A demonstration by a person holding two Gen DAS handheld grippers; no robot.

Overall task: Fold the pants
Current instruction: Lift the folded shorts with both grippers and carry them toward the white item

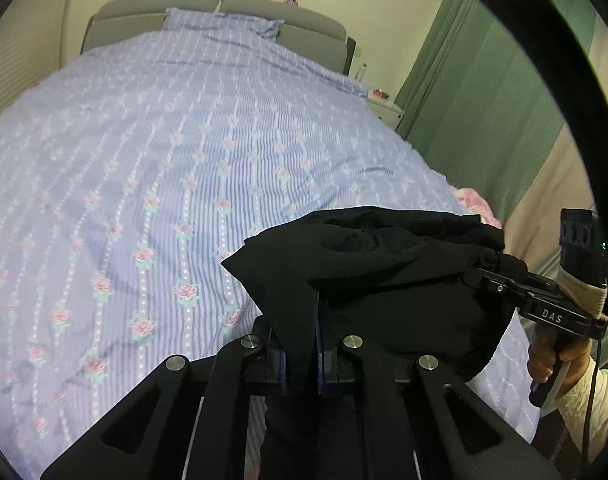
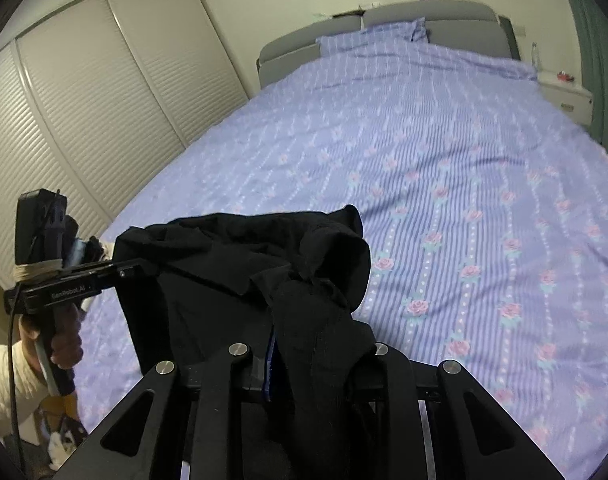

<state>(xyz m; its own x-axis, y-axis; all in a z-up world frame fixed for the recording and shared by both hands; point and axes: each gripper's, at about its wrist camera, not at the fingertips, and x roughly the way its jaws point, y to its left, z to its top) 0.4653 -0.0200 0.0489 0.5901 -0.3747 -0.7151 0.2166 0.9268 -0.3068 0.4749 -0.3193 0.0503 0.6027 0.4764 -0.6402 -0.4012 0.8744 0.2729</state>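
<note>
Black pants (image 1: 384, 264) hang bunched in the air above the near end of the bed, stretched between both grippers. My left gripper (image 1: 301, 332) is shut on one edge of the cloth, which runs down between its blue pads. In the right wrist view the left gripper (image 2: 143, 269) pinches the pants (image 2: 223, 264) from the left. My right gripper (image 2: 304, 354) is shut on a thick gathered bunch of the fabric. The left wrist view shows the right gripper (image 1: 488, 271) biting the pants' right end, held by a hand (image 1: 552, 360).
A bed with a lilac rose-striped cover (image 1: 163, 168) fills both views, with a pillow (image 1: 223, 26) and a grey headboard (image 2: 436, 10) at the far end. Louvred wardrobe doors (image 2: 83, 100) stand left of it. A green curtain (image 1: 484, 100) and a white nightstand (image 1: 386, 110) stand to its right.
</note>
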